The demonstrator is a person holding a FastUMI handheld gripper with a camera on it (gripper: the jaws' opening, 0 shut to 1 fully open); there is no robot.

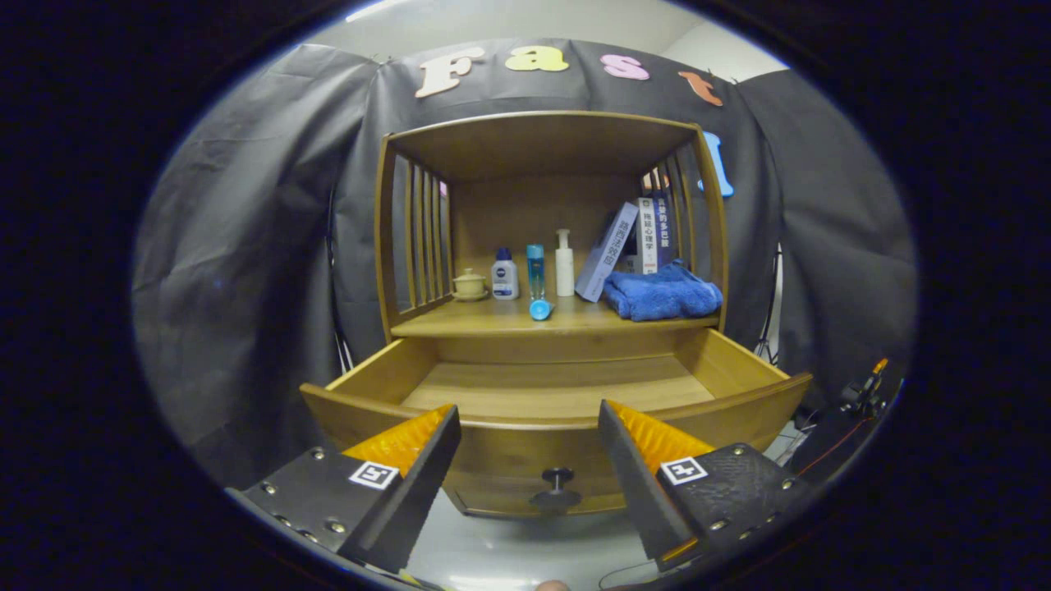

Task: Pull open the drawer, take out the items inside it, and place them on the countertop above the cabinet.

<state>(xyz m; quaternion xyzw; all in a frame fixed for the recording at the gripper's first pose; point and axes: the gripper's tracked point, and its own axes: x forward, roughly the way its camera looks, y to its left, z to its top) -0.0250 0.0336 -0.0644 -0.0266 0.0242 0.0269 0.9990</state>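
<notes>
Tongs [530, 447] spread wide, holding nothing, just before the pulled-out drawer [558, 410]. Knob [557, 486] between the fingers, untouched. On the worktop [493, 322] beyond: bottles [535, 275], towel [663, 292].

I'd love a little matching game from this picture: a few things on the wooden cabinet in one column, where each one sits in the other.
Things:
1. folded blue towel
2. small beige lidded pot
3. dark round drawer knob
4. white pump bottle

Places:
A. between the open gripper's fingers, low on the drawer front
B. countertop, by the slatted side
C. countertop, in front of the books
D. countertop, just beside the tall clear blue bottle

Pairs: 1-C, 2-B, 3-A, 4-D
</notes>
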